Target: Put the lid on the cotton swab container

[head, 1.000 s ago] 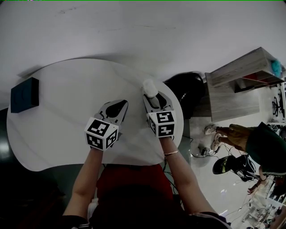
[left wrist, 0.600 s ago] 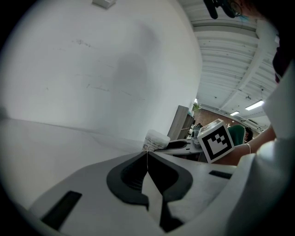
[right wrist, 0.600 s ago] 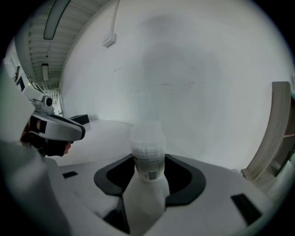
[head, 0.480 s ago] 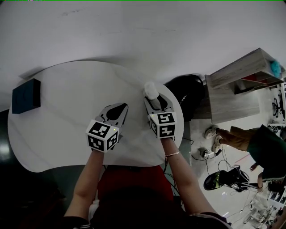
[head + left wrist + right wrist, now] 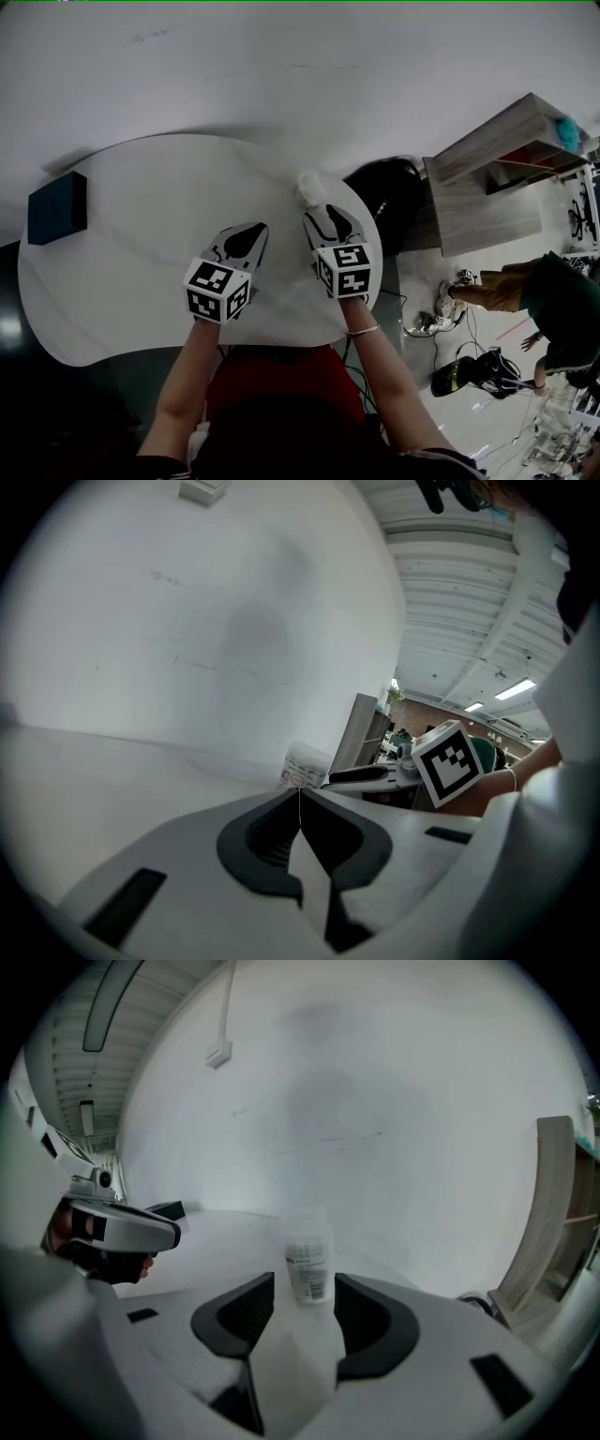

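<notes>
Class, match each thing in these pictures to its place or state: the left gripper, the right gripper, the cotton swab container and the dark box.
Things:
1. left gripper
2. right gripper
3. cotton swab container
4. dark box

Places or states:
A. stands upright at the tips of the open jaws
B. jaws apart
C. at the left end of the table
D. jaws together, nothing between them

Pairs: 1-D, 2-B, 3-A, 4-C
</notes>
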`<state>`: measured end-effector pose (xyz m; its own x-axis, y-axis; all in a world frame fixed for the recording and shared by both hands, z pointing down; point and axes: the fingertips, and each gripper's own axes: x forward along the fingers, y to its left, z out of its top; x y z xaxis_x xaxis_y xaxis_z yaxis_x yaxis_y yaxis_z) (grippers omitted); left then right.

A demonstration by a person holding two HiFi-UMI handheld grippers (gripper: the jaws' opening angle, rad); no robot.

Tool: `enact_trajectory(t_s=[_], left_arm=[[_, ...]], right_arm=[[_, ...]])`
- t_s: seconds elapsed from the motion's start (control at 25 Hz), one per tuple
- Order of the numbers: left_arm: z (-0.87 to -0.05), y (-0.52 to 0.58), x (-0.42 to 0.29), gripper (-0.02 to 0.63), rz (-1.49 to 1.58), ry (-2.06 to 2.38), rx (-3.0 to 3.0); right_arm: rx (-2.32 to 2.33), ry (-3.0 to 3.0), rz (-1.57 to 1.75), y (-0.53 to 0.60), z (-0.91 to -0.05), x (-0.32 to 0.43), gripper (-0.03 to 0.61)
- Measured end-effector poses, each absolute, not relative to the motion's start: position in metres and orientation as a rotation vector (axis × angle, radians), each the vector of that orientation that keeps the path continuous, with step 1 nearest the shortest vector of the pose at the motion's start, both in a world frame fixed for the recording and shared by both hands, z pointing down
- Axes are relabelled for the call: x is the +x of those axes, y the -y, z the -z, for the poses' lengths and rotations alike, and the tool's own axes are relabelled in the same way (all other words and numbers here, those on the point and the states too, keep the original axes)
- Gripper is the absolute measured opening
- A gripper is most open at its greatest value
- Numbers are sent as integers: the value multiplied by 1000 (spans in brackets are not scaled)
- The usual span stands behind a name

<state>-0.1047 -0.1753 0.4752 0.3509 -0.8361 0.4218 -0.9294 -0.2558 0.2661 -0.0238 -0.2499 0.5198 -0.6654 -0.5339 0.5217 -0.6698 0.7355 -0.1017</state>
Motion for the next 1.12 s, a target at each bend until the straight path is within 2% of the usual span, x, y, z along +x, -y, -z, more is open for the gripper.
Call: enact_trajectory(t_s=[0.64, 0.72, 0.88, 1.12], left_arm=[[-459, 141, -84, 25, -287, 1497, 2241], [-456, 138, -84, 25, -285, 1495, 2252], [-451, 129, -83, 25, -259, 1490, 2270], [-443, 115, -84, 25, -248, 1493, 2294]], right_arm=[[917, 2615, -475, 178, -470, -14, 200], [921, 2634, -465, 169, -463, -15, 172], [950, 2655, -425, 154, -451, -14, 75], [970, 2685, -390, 133, -436, -13, 43]])
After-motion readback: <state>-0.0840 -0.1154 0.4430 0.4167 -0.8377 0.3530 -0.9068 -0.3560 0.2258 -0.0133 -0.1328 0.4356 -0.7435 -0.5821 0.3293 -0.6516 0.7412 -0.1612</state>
